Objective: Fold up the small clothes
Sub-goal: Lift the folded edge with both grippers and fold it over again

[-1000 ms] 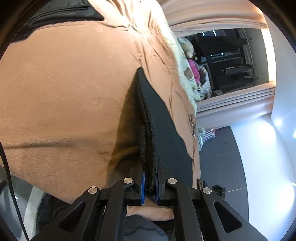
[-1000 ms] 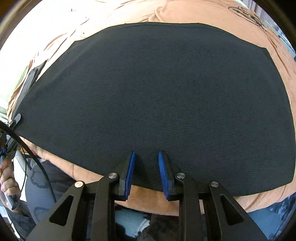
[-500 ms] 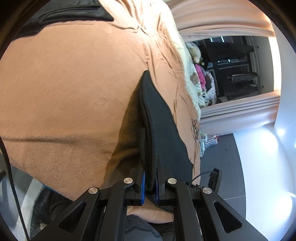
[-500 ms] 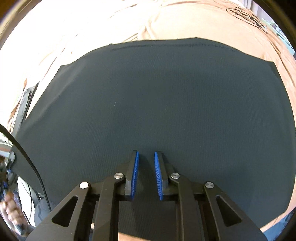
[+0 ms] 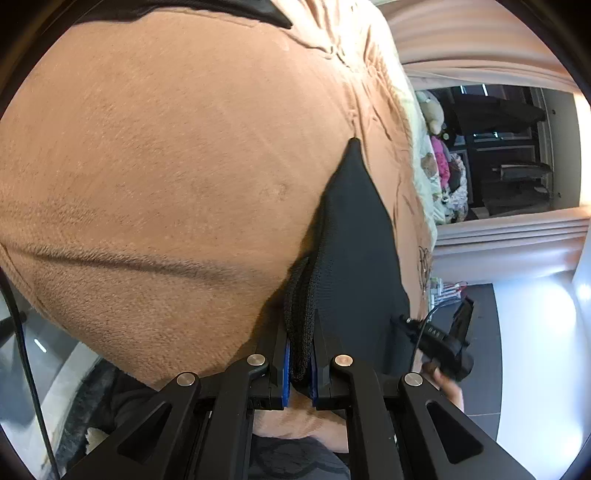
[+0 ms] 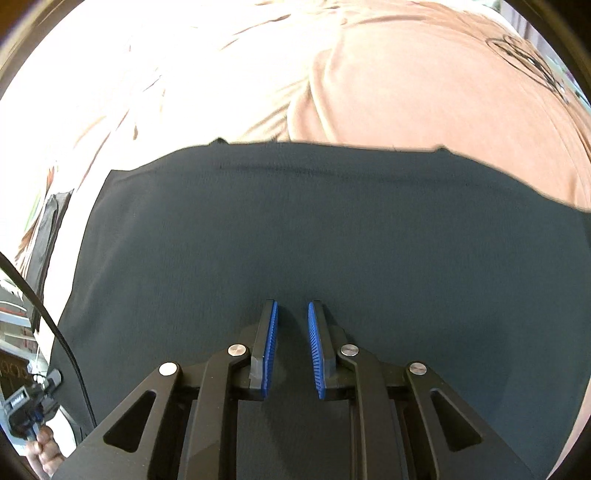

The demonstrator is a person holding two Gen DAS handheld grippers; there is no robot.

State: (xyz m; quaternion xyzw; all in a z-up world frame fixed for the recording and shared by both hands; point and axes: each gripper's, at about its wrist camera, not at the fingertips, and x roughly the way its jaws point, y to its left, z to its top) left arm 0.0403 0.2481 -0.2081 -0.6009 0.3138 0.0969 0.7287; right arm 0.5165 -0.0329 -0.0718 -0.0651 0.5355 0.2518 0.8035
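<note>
A black knit garment (image 6: 332, 229) lies spread flat on a tan blanket (image 6: 424, 96) on a bed. My right gripper (image 6: 292, 314) is open and hovers over the garment's near part, with nothing between its blue pads (image 6: 271, 343). In the left wrist view my left gripper (image 5: 298, 339) is shut on the bunched edge of the same black garment (image 5: 354, 240), which runs away from the fingers to a pointed corner. The right gripper's body (image 5: 447, 343) shows at the garment's far side there.
The tan blanket (image 5: 166, 147) covers the bed. Another dark cloth (image 5: 221, 7) lies at the blanket's far edge. A dark strip (image 6: 48, 229) lies left of the garment. A window, curtains, stuffed toys (image 5: 439, 162) and grey floor (image 5: 517, 332) are to the right.
My right gripper has moved forward over the garment, whose far edge now looks nearer. My left gripper has kept its hold while the right gripper came into its view.
</note>
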